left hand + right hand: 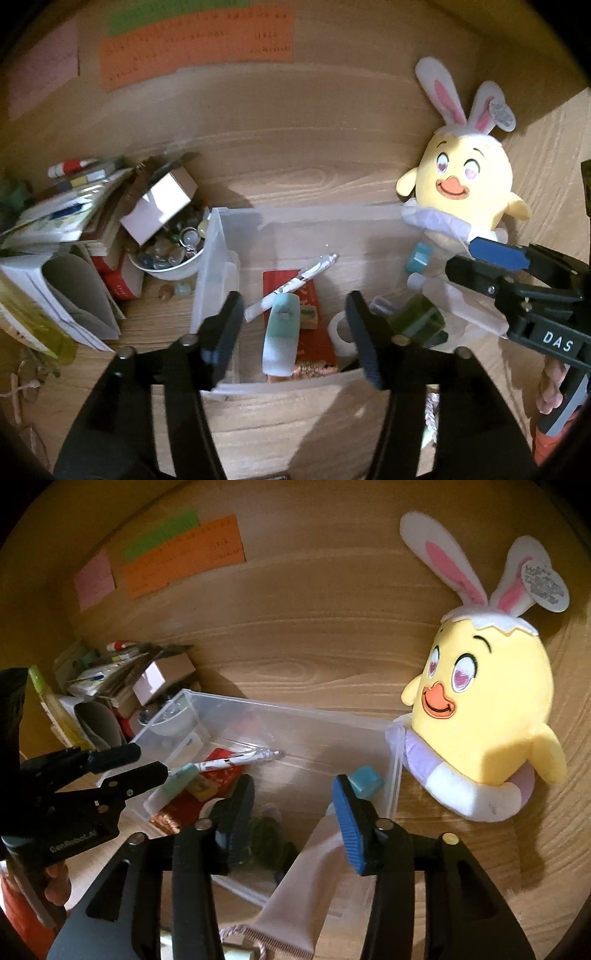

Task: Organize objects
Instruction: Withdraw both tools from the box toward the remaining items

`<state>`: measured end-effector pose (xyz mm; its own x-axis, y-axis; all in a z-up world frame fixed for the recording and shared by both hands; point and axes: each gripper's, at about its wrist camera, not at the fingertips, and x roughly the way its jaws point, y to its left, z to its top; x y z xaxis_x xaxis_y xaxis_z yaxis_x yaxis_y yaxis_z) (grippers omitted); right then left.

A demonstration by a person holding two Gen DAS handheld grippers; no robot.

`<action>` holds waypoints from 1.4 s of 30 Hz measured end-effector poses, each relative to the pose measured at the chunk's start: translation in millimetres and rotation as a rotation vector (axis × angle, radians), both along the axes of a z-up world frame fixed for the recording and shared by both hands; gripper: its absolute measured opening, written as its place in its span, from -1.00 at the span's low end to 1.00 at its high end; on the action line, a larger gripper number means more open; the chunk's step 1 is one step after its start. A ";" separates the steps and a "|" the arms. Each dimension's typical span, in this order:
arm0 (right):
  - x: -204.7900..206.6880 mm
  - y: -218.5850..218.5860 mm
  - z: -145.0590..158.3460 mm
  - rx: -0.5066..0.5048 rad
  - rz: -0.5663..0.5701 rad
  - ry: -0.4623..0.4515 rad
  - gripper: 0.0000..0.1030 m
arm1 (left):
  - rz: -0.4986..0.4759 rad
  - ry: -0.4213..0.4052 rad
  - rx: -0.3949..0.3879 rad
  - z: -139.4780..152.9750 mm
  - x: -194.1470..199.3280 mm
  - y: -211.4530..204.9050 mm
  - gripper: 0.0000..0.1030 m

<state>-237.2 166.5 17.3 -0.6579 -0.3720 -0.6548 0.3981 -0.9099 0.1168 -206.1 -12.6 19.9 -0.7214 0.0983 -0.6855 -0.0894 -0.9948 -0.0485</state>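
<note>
The clear bin [295,221] sits at the centre of the counter [295,155]. Inside it lie a pen [291,290], a mint case [282,336] and a capped tube [317,853], the tube at 3 o'clock. The tube looks light, soft and slippery; grasp its stiffer cap end. Left gripper [295,332] and right gripper [291,816] both stand released, empty. The green item beneath the right gripper is unidentifiable.
</note>
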 end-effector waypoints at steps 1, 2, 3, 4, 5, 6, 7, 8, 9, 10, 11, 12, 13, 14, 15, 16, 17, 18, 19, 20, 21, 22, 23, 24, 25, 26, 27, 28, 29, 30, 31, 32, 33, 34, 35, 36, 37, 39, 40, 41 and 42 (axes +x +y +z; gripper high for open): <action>3.8 0.8 1.7 0.001 -0.001 0.008 -0.04 | 0.000 0.004 0.002 2.1 3.0 -0.4 0.29; 8.3 1.5 3.6 0.001 -0.002 0.018 0.01 | 0.000 0.010 0.005 4.5 6.6 -1.0 0.36; 12.2 1.8 4.8 0.001 -0.001 0.025 0.04 | 0.001 0.018 0.006 7.0 10.7 -1.7 0.39; 16.3 2.4 6.2 -0.002 0.003 0.031 0.09 | 0.002 0.023 0.006 8.9 13.5 -2.2 0.45; 21.2 3.2 7.7 -0.005 0.006 0.037 0.13 | 0.002 0.030 0.004 11.3 17.7 -2.7 0.49; 25.2 3.9 8.6 -0.006 0.007 0.042 0.15 | 0.001 0.034 0.003 12.9 20.9 -3.2 0.51; 29.8 4.6 9.8 -0.004 0.007 0.049 0.21 | -0.002 0.039 0.003 15.0 25.6 -3.6 0.54; 35.4 5.4 10.9 0.000 0.006 0.059 0.27 | -0.004 0.043 0.003 16.4 29.4 -4.0 0.58; 40.1 5.7 11.7 0.006 0.004 0.068 0.29 | -0.004 0.048 0.005 17.9 34.2 -4.9 0.60; 44.0 5.9 12.3 0.011 0.002 0.076 0.31 | -0.004 0.050 0.006 18.5 37.0 -5.5 0.65; 50.2 5.9 13.3 0.019 0.002 0.086 0.32 | -0.004 0.054 0.005 19.4 42.2 -6.7 0.70; 54.1 6.2 13.8 0.022 0.004 0.091 0.32 | -0.002 0.056 0.004 19.7 46.0 -7.5 0.71; 57.1 6.5 14.1 0.022 0.007 0.093 0.32 | -0.002 0.058 0.002 19.6 49.7 -8.3 0.73; 61.5 6.9 14.0 0.020 0.012 0.093 0.32 | -0.001 0.057 -0.002 19.3 54.2 -9.4 0.74; 65.9 7.6 13.6 0.016 0.016 0.091 0.32 | 0.000 0.056 -0.005 18.7 57.8 -10.5 0.75; 69.7 8.2 12.9 0.014 0.019 0.088 0.32 | 0.002 0.054 -0.006 18.0 61.0 -11.4 0.75; 73.0 9.3 12.2 0.012 0.020 0.085 0.33 | 0.001 0.051 -0.007 16.6 65.5 -13.0 0.75; 76.8 10.1 11.0 0.011 0.021 0.081 0.33 | 0.002 0.047 -0.008 15.1 69.2 -14.3 0.76; 80.0 10.2 9.7 0.013 0.023 0.076 0.33 | 0.002 0.044 -0.009 13.8 71.8 -15.3 0.76; 83.3 9.8 8.3 0.016 0.026 0.072 0.34 | 0.004 0.040 -0.010 12.0 75.8 -16.8 0.76; 85.6 9.6 6.8 0.017 0.028 0.069 0.34 | 0.005 0.035 -0.010 10.4 78.4 -17.8 0.76; 88.5 9.4 4.9 0.019 0.030 0.064 0.35 | 0.005 0.030 -0.005 8.6 82.1 -19.4 0.76; 91.0 8.7 2.9 0.025 0.030 0.060 0.40 | 0.003 0.027 0.000 6.8 87.0 -21.1 0.77; 94.0 8.9 1.4 0.028 0.027 0.060 0.44 | 0.005 0.025 0.001 5.2 90.6 -22.3 0.77; 97.3 8.9 0.0 0.031 0.024 0.062 0.51 | 0.007 0.024 0.000 4.1 94.0 -23.4 0.77; 100.9 8.7 -1.9 0.034 0.024 0.063 0.54 | 0.009 0.022 -0.002 2.5 97.5 -24.3 0.77; 102.4 8.6 -2.5 0.034 0.026 0.061 0.55 | 0.010 0.019 -0.002 1.0 100.2 -25.1 0.77; 104.5 8.6 -4.1 0.032 0.028 0.055 0.55 | 0.010 0.014 -0.001 -1.5 103.6 -26.2 0.79; 106.6 9.0 -6.6 0.026 0.031 0.045 0.55 | 0.011 0.009 0.000 -3.8 105.5 -26.7 0.82; 107.8 8.8 -8.2 0.024 0.032 0.039 0.55 | 0.013 0.005 0.001 -6.1 107.2 -27.4 0.83; 109.0 8.4 -10.9 0.025 0.032 0.032 0.55 | 0.015 -0.001 0.003 -8.9 109.3 -28.3 0.83; 110.4 8.5 -14.2 0.027 0.031 0.025 0.55 | 0.017 -0.010 0.007 -12.3 110.8 -29.0 0.83; 111.5 8.4 -18.3 0.031 0.031 0.013 0.55 | 0.017 -0.018 0.011 -14.9 111.8 -29.6 0.83; 112.4 8.3 -21.4 0.034 0.034 0.003 0.55 | 0.017 -0.026 0.017 -18.1 112.9 -30.7 0.83; 113.3 8.2 -26.4 0.040 0.038 -0.012 0.55 | 0.017 -0.038 0.022 -21.8 113.6 -31.6 0.83; 114.2 7.6 -31.1 0.046 0.041 -0.026 0.55 | 0.016 -0.050 0.024 -25.9 114.1 -32.4 0.83; 114.4 7.1 -36.1 0.054 0.044 -0.040 0.55 | 0.016 -0.059 0.025 -28.9 114.2 -32.8 0.83; 114.4 5.5 -46.0 0.066 0.052 -0.071 0.55 | 0.021 -0.083 0.025 -37.4 114.2 -34.6 0.83; 114.0 4.6 -50.6 0.071 0.057 -0.085 0.55 | 0.023 -0.095 0.026 -41.4 114.0 -35.4 0.83; 113.7 3.4 -56.3 0.081 0.061 -0.100 0.55 | 0.024 -0.108 0.028 -45.6 113.7 -36.5 0.83; 113.6 2.4 -59.3 0.086 0.061 -0.105 0.55 | 0.026 -0.120 0.031 -49.4 114.0 -37.4 0.83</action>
<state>-123.6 168.9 -42.0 -0.5616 -0.3488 -0.7503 0.4430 -0.8926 0.0833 -92.1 -50.0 -29.5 -0.6372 0.1028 -0.7638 -0.0554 -0.9946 -0.0877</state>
